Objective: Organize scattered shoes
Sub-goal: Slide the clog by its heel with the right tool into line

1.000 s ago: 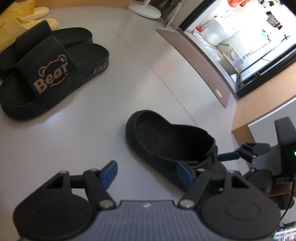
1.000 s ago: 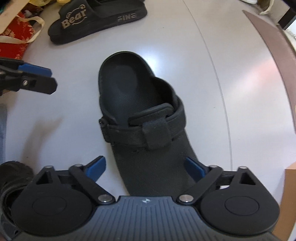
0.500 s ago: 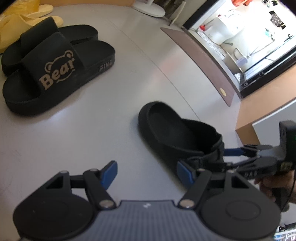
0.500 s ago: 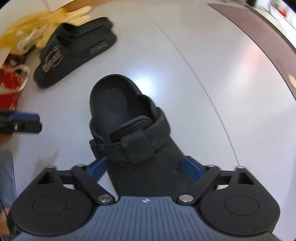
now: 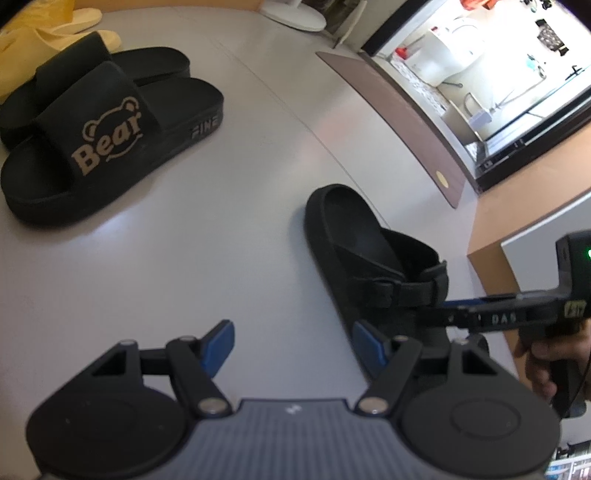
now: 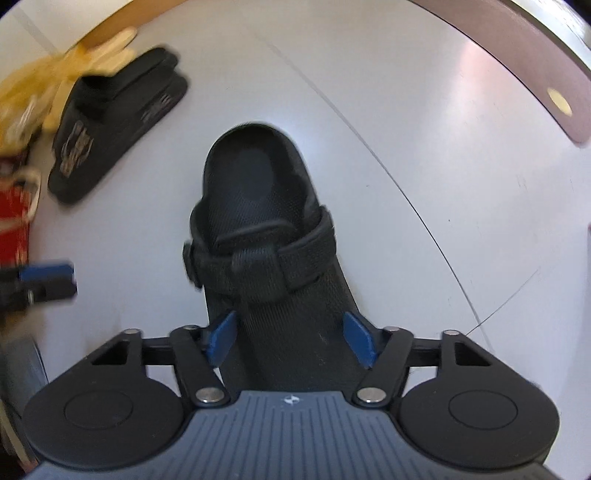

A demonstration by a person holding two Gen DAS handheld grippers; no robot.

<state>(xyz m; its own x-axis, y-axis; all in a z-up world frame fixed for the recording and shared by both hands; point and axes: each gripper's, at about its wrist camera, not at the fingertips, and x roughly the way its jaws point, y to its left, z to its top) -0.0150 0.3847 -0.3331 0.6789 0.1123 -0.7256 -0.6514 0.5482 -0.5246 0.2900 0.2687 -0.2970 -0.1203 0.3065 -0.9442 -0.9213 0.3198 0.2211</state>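
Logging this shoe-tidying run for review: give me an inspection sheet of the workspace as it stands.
Surface: pale grey floor, glossy, thin seam lines.
Job's things: black clog, strap across, lying alone; Bear slides paired side by side; yellow slippers behind them.
Clutter: red bag at the left edge of the right view.
Grippers: right tool straddles the clog's toe end, jaws opening, pads at its sides, contact unclear; left tool open over bare floor, holding nothing.
Cables: dark lead by the hand.
Surroundings: brown mat, bathroom doorway beyond.
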